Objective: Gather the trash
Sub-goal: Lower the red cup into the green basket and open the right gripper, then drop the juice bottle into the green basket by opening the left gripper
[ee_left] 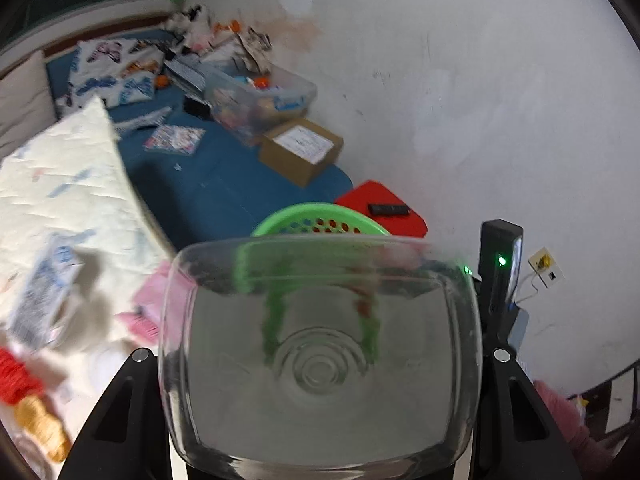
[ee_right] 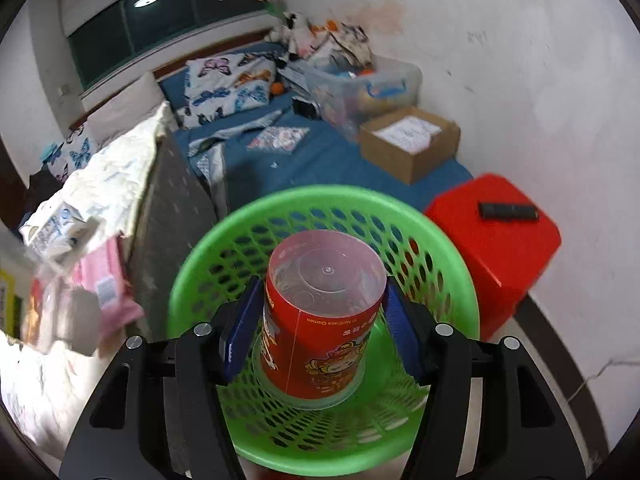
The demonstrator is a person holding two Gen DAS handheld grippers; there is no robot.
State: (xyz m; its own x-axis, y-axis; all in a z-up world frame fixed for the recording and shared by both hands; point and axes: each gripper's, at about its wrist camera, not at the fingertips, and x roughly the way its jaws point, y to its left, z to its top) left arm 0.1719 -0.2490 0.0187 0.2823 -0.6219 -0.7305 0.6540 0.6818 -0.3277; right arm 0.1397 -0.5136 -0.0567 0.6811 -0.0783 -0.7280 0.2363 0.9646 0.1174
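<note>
Bedroom: right tongs [ee_right: 325, 316] clamp red can [ee_right: 316, 340] over green basket [ee_right: 192, 280]; left tongs [ee_left: 320, 360] clamp clear container [ee_left: 320, 380]

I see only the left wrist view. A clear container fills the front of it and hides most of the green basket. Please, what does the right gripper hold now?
Observer: The right gripper holds a red can with a clear lid, one blue pad on each side.
Operator: And where is this can compared to the basket?
Observer: It is over the open mouth of the green basket, inside the ring of the rim. I cannot tell whether it touches the mesh.
</note>
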